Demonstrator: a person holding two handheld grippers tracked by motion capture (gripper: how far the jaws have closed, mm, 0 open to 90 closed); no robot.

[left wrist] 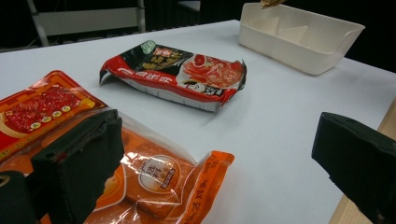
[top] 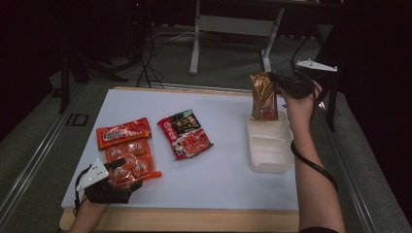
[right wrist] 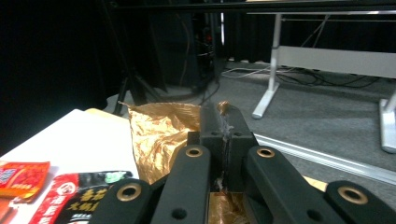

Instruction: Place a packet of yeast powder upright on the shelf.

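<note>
Nearest the camera, at the table's (top: 223,187) front-left corner, the left gripper (top: 127,167) rests with its 2 jaws spread wide, one lying on the orange snack pack (top: 127,150) and the other out over bare tabletop, gripping nothing. Beside that pack toward the middle lies a red-and-black sauce packet (top: 185,134). Over the far end of the white tray (top: 268,150) at the table's right edge, the right gripper (top: 278,82) is clenched on the top edge of the gold pouch (top: 264,96), which hangs upright there.

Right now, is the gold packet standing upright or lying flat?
Upright. The gold packet hangs vertically from the right gripper, its bottom at the white tray.
</note>
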